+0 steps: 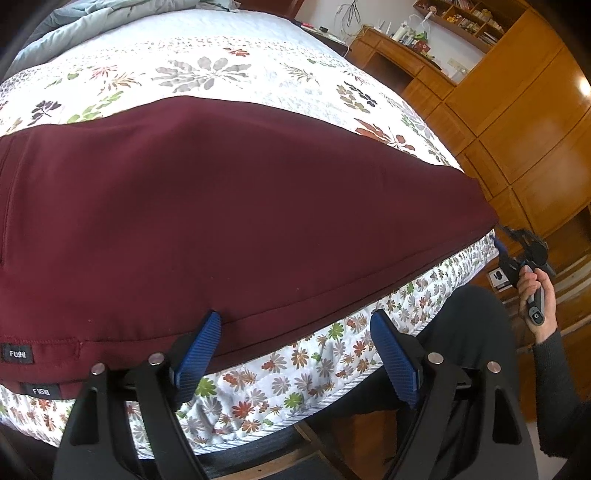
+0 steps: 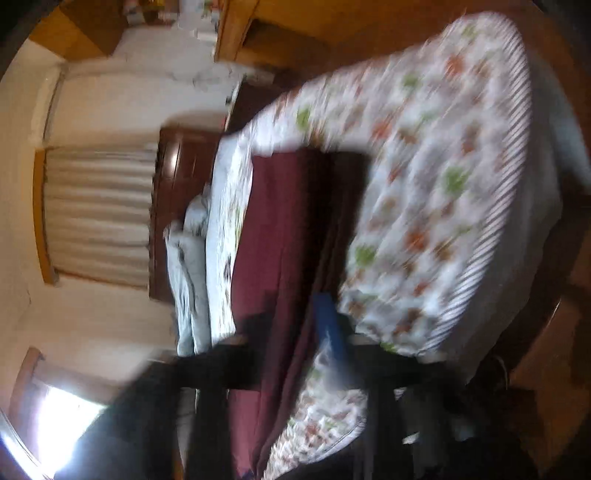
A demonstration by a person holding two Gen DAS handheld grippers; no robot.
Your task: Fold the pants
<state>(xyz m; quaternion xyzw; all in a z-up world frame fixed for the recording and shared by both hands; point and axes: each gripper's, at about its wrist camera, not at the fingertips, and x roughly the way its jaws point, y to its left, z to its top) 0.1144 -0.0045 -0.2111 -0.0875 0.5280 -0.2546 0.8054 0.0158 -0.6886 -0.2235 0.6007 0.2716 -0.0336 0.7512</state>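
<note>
Dark red pants (image 1: pixel 229 206) lie spread flat across the near part of the bed, hems with small "FUSHI" labels (image 1: pixel 17 353) at the lower left. My left gripper (image 1: pixel 295 350) is open at the bed's near edge, its left blue finger (image 1: pixel 201 341) touching the pants' edge, its right finger (image 1: pixel 391 354) over the bedspread side. My right gripper (image 1: pixel 517 254) sits at the pants' far right corner, held by a hand. In the blurred, rotated right wrist view the pants (image 2: pixel 280 229) run between the fingers (image 2: pixel 330 332); the grip appears closed on the fabric.
The bed carries a white floral quilt (image 1: pixel 229 70), with a grey-blue blanket (image 1: pixel 74 26) at its head. Wooden wardrobes (image 1: pixel 524 122) and a cluttered desk (image 1: pixel 402 48) stand to the right. The person's dark-clothed leg (image 1: pixel 465 332) is beside the bed. A curtain (image 2: pixel 99 214) shows in the right wrist view.
</note>
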